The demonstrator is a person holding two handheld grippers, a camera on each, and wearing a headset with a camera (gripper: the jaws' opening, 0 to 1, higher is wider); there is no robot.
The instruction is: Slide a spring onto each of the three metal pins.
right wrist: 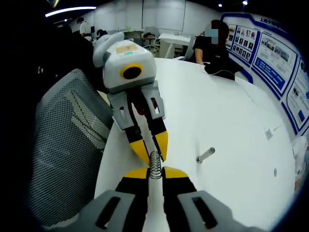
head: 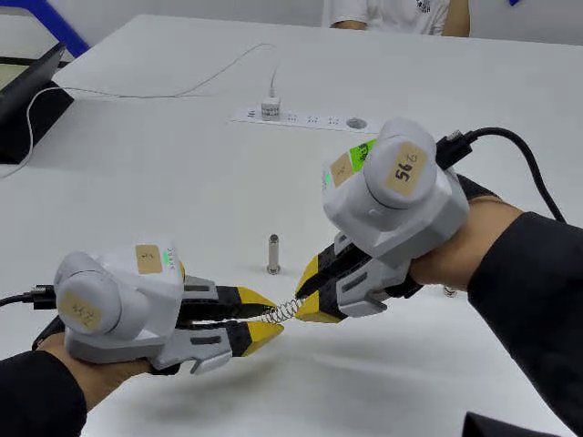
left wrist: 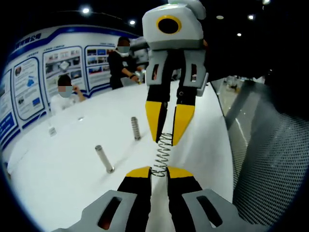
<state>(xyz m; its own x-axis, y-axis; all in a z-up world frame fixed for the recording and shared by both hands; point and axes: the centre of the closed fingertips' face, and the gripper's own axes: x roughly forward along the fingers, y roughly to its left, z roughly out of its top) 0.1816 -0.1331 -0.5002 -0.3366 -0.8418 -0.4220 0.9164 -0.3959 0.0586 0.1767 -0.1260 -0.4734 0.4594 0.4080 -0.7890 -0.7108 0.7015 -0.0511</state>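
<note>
A small steel spring [head: 284, 311] hangs in the air between my two grippers, just above the white table [head: 164, 182]. My left gripper [head: 271, 317] is shut on its near end, and my right gripper [head: 308, 296] is shut on the other end. In the left gripper view the spring [left wrist: 163, 153] runs from my own jaws up to the right gripper [left wrist: 165, 141]. A bare metal pin [head: 273, 254] stands upright just behind the spring. The left gripper view shows that bare pin [left wrist: 104, 158] and, farther off, a pin wearing a spring [left wrist: 135, 128]. The right gripper view shows the spring [right wrist: 154, 166] and a pin [right wrist: 206, 154].
A white power strip [head: 301, 118] with a plugged-in charger and cable lies at the back of the table. A dark screen [head: 27, 91] sits at the far left. A person [head: 392, 14] sits across the table. A mesh chair [right wrist: 67, 135] stands by the table edge.
</note>
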